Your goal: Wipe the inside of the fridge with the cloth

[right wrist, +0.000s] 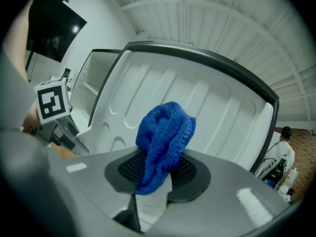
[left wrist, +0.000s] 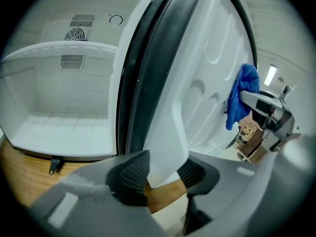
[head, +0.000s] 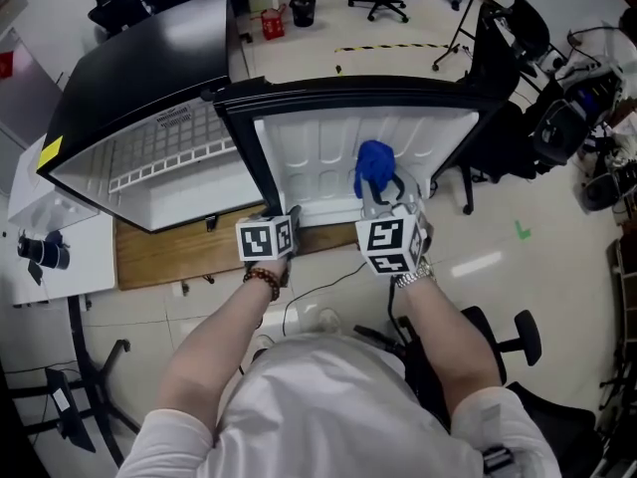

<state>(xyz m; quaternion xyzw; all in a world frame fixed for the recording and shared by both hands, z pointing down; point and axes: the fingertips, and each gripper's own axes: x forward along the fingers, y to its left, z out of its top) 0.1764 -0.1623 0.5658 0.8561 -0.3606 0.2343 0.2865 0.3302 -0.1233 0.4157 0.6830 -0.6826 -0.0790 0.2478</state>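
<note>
Items counted: one fridge (head: 139, 88), one door (head: 318, 157), one cloth (head: 373, 167), two grippers, two marker cubes.

The fridge stands on a wooden board (head: 169, 252) with its door swung fully open, the white inner liner facing the person. One shelf (head: 169, 152) crosses the compartment.

Left gripper (left wrist: 163, 179) – jaws part open and closed on the door's free edge, both pads pressing the white panel. It holds nothing else.

Right gripper (right wrist: 158, 172) – jaws about half open and clamped on the bunched blue cloth, which stands up above the pads and hangs a little below them. The cloth is at the door's inner liner, near its middle, not in the compartment. Whether it touches the liner cannot be confirmed.

The two grippers sit side by side at the door's near edge, close but apart. One beaded bracelet (head: 264, 279) is on the left wrist, one watch (head: 413, 277) on the right.
</note>
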